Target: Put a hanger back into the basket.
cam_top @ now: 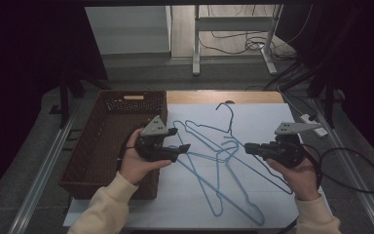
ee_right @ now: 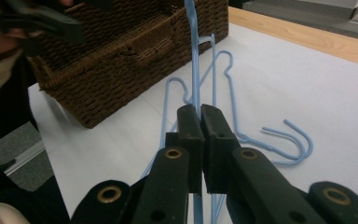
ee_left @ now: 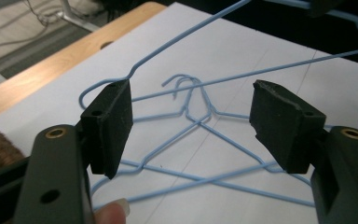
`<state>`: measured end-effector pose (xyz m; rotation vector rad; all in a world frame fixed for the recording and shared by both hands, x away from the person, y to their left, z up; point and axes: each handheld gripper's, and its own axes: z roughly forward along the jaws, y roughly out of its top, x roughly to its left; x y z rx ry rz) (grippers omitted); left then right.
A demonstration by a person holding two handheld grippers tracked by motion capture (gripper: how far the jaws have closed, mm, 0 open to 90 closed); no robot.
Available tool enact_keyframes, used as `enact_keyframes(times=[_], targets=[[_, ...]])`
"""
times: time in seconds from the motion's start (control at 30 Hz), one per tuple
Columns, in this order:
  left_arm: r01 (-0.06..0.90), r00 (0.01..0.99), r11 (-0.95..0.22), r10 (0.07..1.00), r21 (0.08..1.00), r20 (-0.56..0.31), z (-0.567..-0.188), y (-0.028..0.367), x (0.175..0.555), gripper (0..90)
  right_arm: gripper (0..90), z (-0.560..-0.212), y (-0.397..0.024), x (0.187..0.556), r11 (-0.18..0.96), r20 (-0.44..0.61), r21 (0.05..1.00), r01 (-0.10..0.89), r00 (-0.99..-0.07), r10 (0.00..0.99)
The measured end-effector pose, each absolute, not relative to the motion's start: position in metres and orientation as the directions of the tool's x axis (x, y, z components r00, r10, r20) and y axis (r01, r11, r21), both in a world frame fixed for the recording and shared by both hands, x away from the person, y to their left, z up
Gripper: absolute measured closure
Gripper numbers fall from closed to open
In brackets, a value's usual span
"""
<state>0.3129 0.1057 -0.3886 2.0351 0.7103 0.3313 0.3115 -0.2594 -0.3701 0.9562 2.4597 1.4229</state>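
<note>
Item: thin light-blue wire clothes hangers (cam_top: pixel 214 161), several, lying crossed over one another on a white sheet (cam_top: pixel 268 126) that covers the pale wooden surface (cam_top: pixel 209 96). Their hooks point various ways; in the left gripper view two hooks (ee_left: pixel 186 84) lie side by side near the middle of the sheet. How many hangers there are cannot be told from the tangle.

One light-blue wire hanger (ee_right: pixel 194 56) is lifted clear of the pile: the right tongs (ee_right: pixel 201 122) are closed tight on its wire, pads pressed together with the wire running up between them and on toward the far side. In the high view the right tongs (cam_top: pixel 249 147) sit at the right of the pile, pointing left, held in the person's right hand (cam_top: pixel 297 170).

Left tongs (cam_top: pixel 181 139): held in the left hand (cam_top: pixel 136 163), at the left of the pile beside the basket, pointing right. Jaws stand wide apart; in the left gripper view the pads (ee_left: pixel 109 126) have nothing pressed between them, and the raised hanger's wire (ee_left: pixel 261 70) passes beyond them.

Dark brown woven wicker basket (cam_top: pixel 112 141): rectangular, open-topped, on the left of the surface, its right wall just beside the sheet's left part. A cream sleeve (cam_top: pixel 107 204) covers the left forearm.
</note>
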Motion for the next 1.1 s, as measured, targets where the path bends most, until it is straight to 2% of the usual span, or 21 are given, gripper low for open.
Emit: enact_keyframes(times=[0.27,0.67,0.8,0.9,0.93,0.97,1.0,1.03,1.1], targets=[[0.382,0.803,-0.464,0.595,0.799,-0.039,-0.397,0.081,0.346,31.0,87.4,-0.369,-0.262,0.31,0.353,0.196,0.82,0.451,-0.8,0.567],[0.333,0.841,-0.558,0.54,0.76,0.029,-0.407,0.053,0.366,34.9,87.4,-0.368,-0.261,0.306,0.379,0.205,0.815,0.439,-0.829,0.52],[0.307,0.851,-0.583,0.522,0.752,0.058,-0.408,0.048,0.367,42.1,87.4,-0.367,-0.261,0.305,0.388,0.208,0.815,0.43,-0.842,0.498],[0.28,0.86,-0.611,0.503,0.74,0.09,-0.41,0.045,0.366,54.5,87.4,-0.367,-0.261,0.304,0.397,0.209,0.814,0.423,-0.852,0.48],[0.28,0.86,-0.611,0.503,0.74,0.09,-0.41,0.045,0.366,61.2,87.4,-0.367,-0.261,0.304,0.397,0.209,0.814,0.423,-0.852,0.48],[0.266,0.864,-0.623,0.492,0.736,0.104,-0.41,0.044,0.365,61.2,87.4,-0.367,-0.26,0.304,0.399,0.209,0.815,0.42,-0.855,0.474],[0.235,0.871,-0.652,0.47,0.721,0.141,-0.409,0.044,0.363,67.3,87.3,-0.367,-0.262,0.305,0.403,0.202,0.815,0.416,-0.857,0.474],[0.235,0.871,-0.652,0.47,0.721,0.141,-0.409,0.044,0.363,69.2,87.3,-0.367,-0.263,0.305,0.404,0.198,0.815,0.415,-0.856,0.478],[0.197,0.872,-0.686,0.449,0.701,0.195,-0.407,0.041,0.357,73.3,87.2,-0.366,-0.266,0.306,0.4,0.187,0.817,0.415,-0.847,0.497]])
